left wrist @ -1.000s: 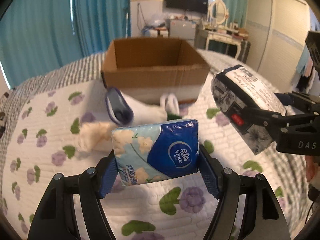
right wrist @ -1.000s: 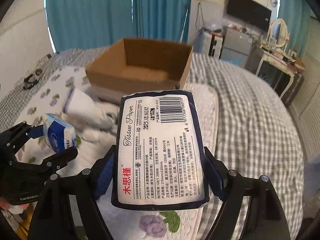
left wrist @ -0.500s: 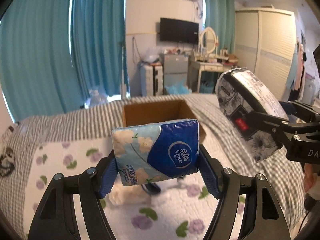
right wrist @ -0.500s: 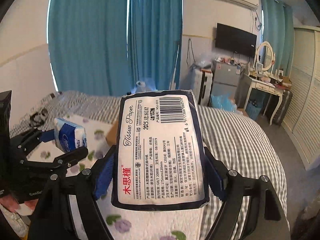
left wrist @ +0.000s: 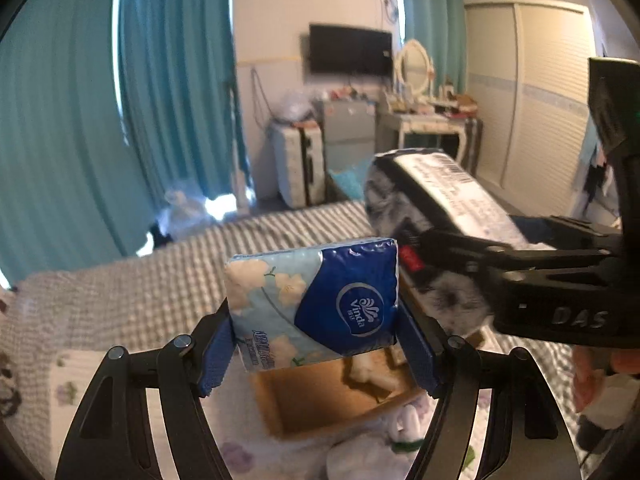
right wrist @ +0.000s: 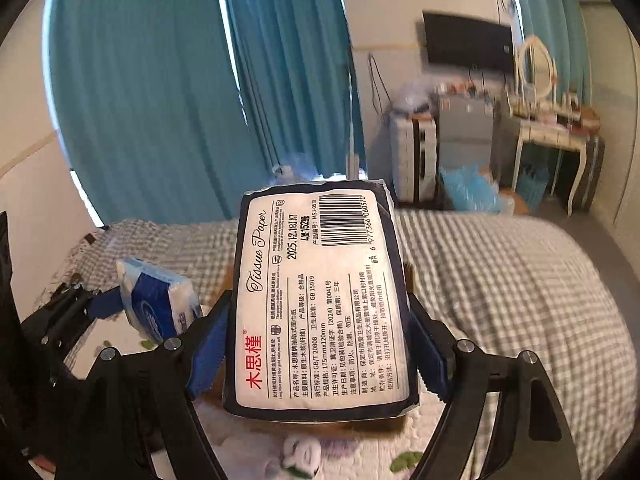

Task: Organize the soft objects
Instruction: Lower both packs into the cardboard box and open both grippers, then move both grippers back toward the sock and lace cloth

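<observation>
My left gripper [left wrist: 316, 332] is shut on a blue Vinda tissue pack [left wrist: 316, 304] with white flowers, held in the air above the open cardboard box [left wrist: 312, 404] on the bed. My right gripper [right wrist: 320, 344] is shut on a larger navy and white tissue pack [right wrist: 320, 296] with a barcode label, also held above the box, just to the right of the left gripper. The navy pack also shows in the left wrist view [left wrist: 432, 208], and the blue pack in the right wrist view [right wrist: 160, 300]. Something white lies inside the box [left wrist: 368, 368].
White socks [left wrist: 360, 456] lie on the flowered quilt [right wrist: 360, 452] in front of the box. The grey checked bedspread [right wrist: 500, 280] stretches behind. Teal curtains [right wrist: 160, 100], a dresser with a mirror [right wrist: 548, 128] and a wardrobe [left wrist: 540, 100] stand beyond the bed.
Both grippers rose and moved forward with their packs. The box, earlier ahead of them, now sits low beneath the packs.
</observation>
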`<move>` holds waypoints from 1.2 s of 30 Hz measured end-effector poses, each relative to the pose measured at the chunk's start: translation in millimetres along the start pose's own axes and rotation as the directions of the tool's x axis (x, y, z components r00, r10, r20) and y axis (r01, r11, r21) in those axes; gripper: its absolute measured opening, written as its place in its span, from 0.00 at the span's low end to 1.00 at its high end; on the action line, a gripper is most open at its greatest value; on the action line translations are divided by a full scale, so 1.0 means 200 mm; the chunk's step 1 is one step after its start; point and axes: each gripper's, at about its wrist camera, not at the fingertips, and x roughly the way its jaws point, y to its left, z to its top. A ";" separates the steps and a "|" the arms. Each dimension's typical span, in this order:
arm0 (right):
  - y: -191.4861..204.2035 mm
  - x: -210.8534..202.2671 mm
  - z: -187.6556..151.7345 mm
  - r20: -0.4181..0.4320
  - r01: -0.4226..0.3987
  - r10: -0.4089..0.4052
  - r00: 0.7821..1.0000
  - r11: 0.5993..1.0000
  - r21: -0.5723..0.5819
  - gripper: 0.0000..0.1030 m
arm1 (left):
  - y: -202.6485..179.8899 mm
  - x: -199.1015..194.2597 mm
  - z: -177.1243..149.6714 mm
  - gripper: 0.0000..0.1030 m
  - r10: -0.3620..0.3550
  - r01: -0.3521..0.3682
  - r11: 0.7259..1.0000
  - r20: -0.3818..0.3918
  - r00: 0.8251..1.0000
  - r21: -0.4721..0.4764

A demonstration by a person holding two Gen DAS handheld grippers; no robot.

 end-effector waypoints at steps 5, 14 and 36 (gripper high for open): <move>-0.08 0.27 -0.06 -0.050 0.015 -0.013 0.999 0.999 0.034 0.80 | 0.02 0.23 -0.08 0.73 -0.037 0.038 0.999 -0.017 0.999 0.031; -0.13 0.31 -0.10 -0.016 0.000 0.001 1.000 0.997 0.082 0.93 | 0.00 0.30 -0.13 0.75 -0.015 0.018 0.999 -0.072 0.997 0.044; 0.25 -1.13 0.12 0.223 0.075 -0.059 0.973 0.995 -0.061 0.93 | 0.10 -1.14 0.26 0.89 0.024 -0.035 0.999 0.328 0.944 0.027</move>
